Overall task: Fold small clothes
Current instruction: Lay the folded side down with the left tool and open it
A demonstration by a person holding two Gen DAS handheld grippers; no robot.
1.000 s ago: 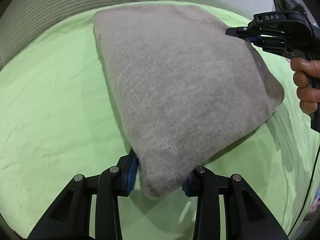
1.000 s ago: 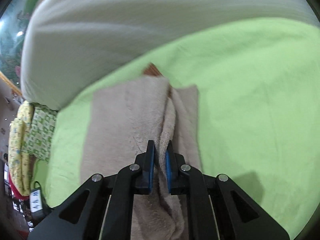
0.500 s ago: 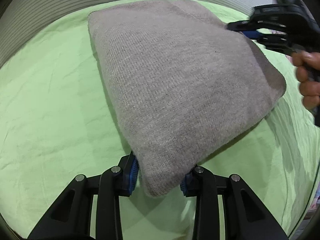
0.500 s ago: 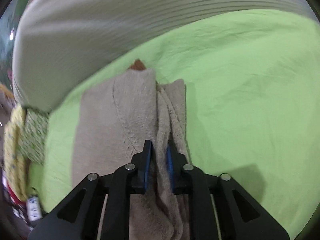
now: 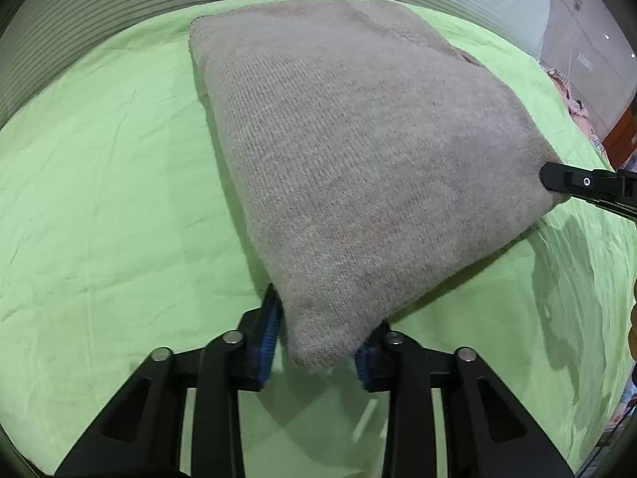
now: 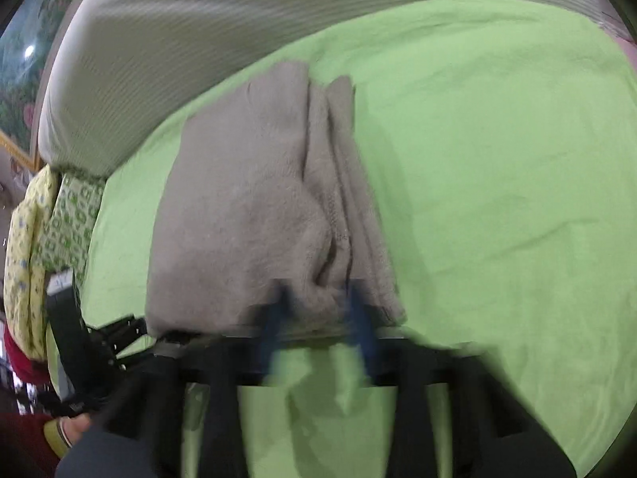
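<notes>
The left gripper [image 5: 318,342] has its two fingers spread moderately, and the near corner of the grey knitted garment [image 5: 358,151] sits between the blue pads [image 5: 267,330]; the cloth fills the gap and the pads touch it on both sides, so the corner is pinched. From this corner the garment spreads away over the green sheet [image 5: 99,199], folded and thick, with its far edge near the striped cushion [image 5: 119,4]. At the right side of the left wrist view, the tip of the right gripper [image 5: 557,177] touches the right corner of the garment. In the right wrist view the right gripper [image 6: 322,310] is strongly blurred; its fingers appear some way apart at the near edge of the garment [image 6: 247,207], but I cannot tell if they grip the cloth.
</notes>
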